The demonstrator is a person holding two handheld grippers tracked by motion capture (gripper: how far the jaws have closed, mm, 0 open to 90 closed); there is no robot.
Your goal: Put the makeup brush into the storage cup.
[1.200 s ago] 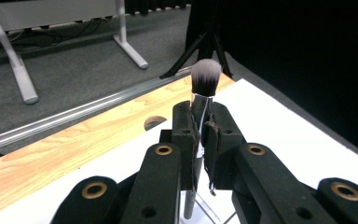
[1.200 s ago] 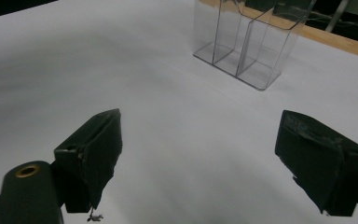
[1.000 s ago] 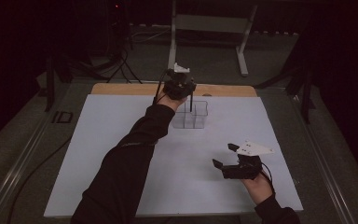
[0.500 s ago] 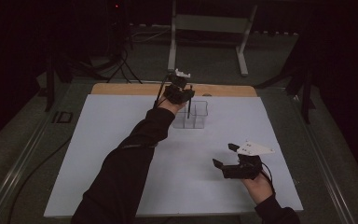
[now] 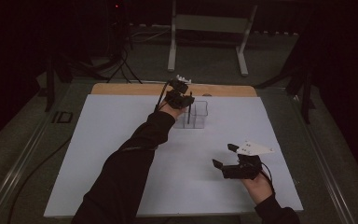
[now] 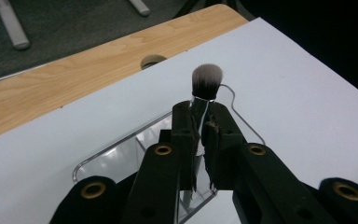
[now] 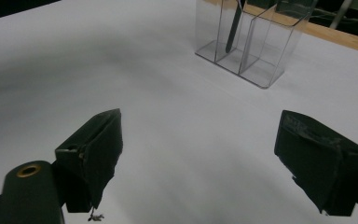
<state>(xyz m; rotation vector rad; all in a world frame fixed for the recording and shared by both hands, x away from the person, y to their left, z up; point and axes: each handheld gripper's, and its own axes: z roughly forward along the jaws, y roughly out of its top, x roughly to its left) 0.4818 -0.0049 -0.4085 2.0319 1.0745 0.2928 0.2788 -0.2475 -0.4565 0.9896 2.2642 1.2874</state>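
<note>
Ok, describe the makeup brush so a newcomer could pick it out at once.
Find the white sheet covering the table, then the clear divided organizer near its far edge. The makeup brush stands over it, pinched in the left tool; its dark bristle head with pale tips is the giveaway.

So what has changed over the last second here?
The left gripper, shut on the makeup brush, has shifted slightly toward the far edge over the clear organizer, the brush handle inside a compartment. The right gripper stayed open above the white sheet, and the organizer kept its place.
</note>
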